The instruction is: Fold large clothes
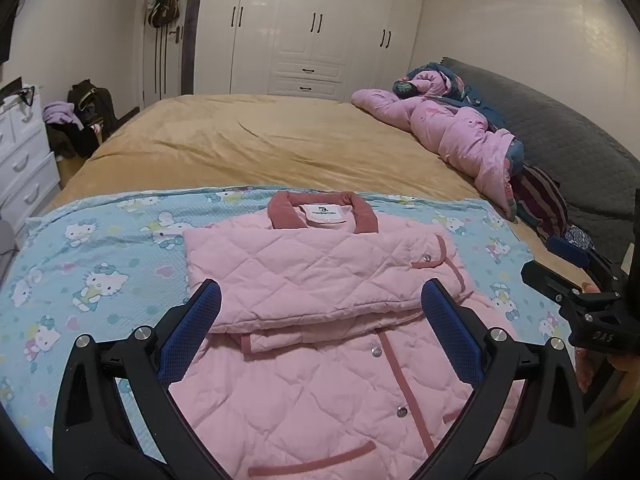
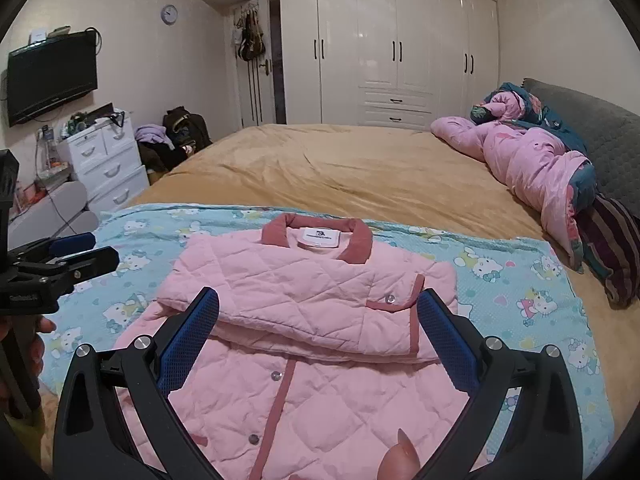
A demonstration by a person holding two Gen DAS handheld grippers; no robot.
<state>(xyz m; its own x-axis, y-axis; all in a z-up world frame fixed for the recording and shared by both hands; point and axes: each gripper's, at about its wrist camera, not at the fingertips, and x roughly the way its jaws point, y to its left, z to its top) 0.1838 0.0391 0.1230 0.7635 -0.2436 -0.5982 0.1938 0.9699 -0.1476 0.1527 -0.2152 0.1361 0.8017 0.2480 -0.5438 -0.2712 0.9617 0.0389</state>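
A pink quilted jacket (image 1: 320,300) with a dark pink collar lies front up on a blue Hello Kitty sheet (image 1: 100,264). Both sleeves are folded across its chest. It shows the same way in the right wrist view (image 2: 304,320). My left gripper (image 1: 320,300) is open and empty, hovering over the jacket's lower half. My right gripper (image 2: 318,312) is open and empty over the same area. The right gripper shows at the right edge of the left wrist view (image 1: 576,276). The left gripper shows at the left edge of the right wrist view (image 2: 72,256).
The sheet (image 2: 520,288) lies on a tan bed (image 1: 280,140). A bundled pink quilt (image 1: 460,132) and a striped cloth (image 2: 612,248) lie at the right by a grey headboard (image 1: 560,128). White drawers (image 2: 108,164) and dark bags (image 2: 180,132) stand left of the bed.
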